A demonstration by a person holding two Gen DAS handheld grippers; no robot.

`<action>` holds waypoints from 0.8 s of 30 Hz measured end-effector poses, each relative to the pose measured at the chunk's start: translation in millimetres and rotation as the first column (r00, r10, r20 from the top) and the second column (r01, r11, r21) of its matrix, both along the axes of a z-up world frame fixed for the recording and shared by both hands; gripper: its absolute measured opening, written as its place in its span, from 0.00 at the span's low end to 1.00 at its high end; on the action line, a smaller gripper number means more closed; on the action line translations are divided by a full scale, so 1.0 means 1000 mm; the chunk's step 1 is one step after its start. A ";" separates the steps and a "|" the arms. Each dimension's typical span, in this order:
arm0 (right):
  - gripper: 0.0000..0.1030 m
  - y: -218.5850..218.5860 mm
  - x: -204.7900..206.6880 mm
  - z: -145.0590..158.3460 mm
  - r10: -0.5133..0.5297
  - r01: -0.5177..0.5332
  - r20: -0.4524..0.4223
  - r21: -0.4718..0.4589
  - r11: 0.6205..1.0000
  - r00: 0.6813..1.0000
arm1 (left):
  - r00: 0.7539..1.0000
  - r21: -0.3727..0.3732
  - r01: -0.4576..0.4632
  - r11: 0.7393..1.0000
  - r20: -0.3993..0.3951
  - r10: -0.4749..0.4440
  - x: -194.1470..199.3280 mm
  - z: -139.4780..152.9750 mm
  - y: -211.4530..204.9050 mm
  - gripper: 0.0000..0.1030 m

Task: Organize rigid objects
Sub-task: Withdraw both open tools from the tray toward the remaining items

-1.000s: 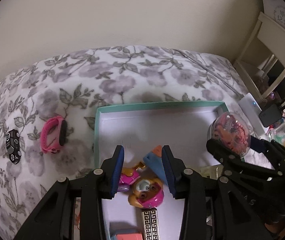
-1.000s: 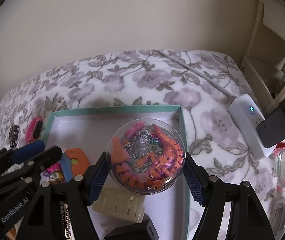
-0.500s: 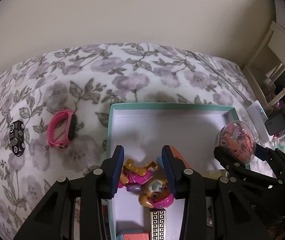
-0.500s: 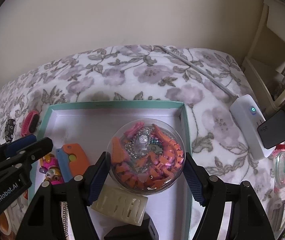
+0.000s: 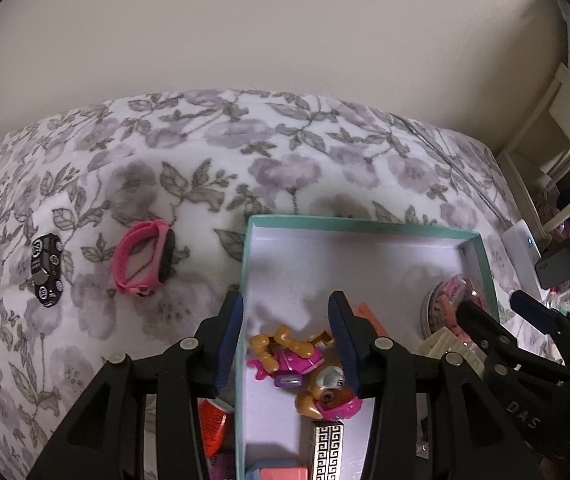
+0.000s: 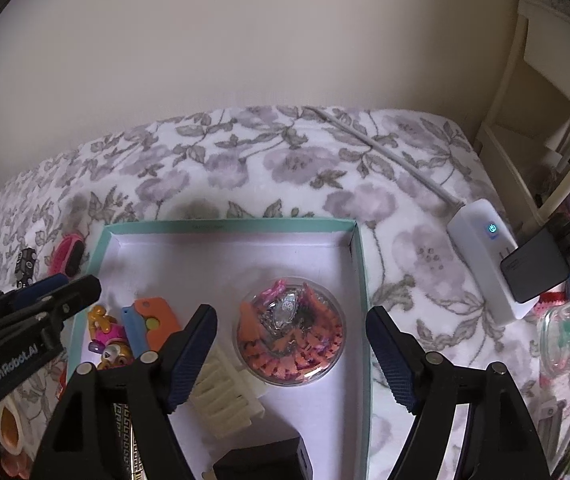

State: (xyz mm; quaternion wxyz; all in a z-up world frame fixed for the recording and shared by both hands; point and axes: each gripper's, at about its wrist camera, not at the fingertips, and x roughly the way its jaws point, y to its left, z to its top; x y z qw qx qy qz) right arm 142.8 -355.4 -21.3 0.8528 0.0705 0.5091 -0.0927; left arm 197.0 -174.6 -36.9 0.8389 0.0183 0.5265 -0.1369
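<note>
1. Two grippers hover over the teal box (image 6: 359, 280); the right gripper (image 6: 291, 360), clamped on the clear capsule (image 6: 289, 332) a second ago, is opening and has released it.
2. The capsule now rests inside, at the box's 3 o'clock side.
3. The left gripper (image 5: 285, 344) is opening, empty, above the pup figure (image 5: 309, 372); the pink watch (image 5: 143, 258) at 10 o'clock remains outside.

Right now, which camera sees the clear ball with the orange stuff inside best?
The right wrist view. There the ball sits whole in the teal box, in the gap of the right gripper, whose opening jaws do not touch it. The left wrist view shows only a sliver at the edge, behind the right gripper's arm.
</note>
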 end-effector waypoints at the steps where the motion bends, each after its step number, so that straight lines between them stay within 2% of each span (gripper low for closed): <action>1: 0.78 0.000 -0.001 0.004 0.001 -0.001 0.008 -0.007 1.000 1.000 | 1.000 0.000 -0.010 1.000 0.004 0.010 0.001 0.002 0.002 0.44; 5: 0.86 0.001 -0.005 0.020 0.001 0.001 0.055 -0.020 1.000 0.998 | 0.998 0.005 -0.053 0.999 0.022 0.053 0.005 0.007 0.013 0.44; 8: 0.88 0.002 -0.007 0.030 0.004 -0.002 0.084 -0.024 1.000 0.996 | 0.997 0.004 -0.075 0.997 0.036 0.074 0.007 0.012 0.019 0.46; 9: 0.91 0.003 -0.007 0.032 0.005 -0.003 0.088 -0.026 1.000 0.996 | 0.996 0.004 -0.081 0.997 0.042 0.081 0.007 0.013 0.021 0.59; 10: 0.93 0.003 -0.007 0.033 0.008 -0.005 0.091 -0.028 1.000 0.996 | 0.995 0.003 -0.086 0.996 0.050 0.086 0.008 0.015 0.023 0.77; 11: 0.97 0.004 -0.007 0.034 0.011 -0.008 0.094 -0.032 0.999 0.995 | 0.994 0.000 -0.091 0.996 0.060 0.091 0.008 0.016 0.024 0.82; 21: 1.00 0.019 -0.003 0.030 0.053 -0.047 0.092 -0.069 0.997 0.994 | 0.987 0.016 -0.141 0.990 0.086 0.139 0.013 0.017 0.037 0.83; 24: 1.00 0.024 -0.001 0.027 0.068 -0.063 0.086 -0.060 0.996 0.994 | 0.984 0.027 -0.156 0.987 0.088 0.153 0.014 0.016 0.040 0.91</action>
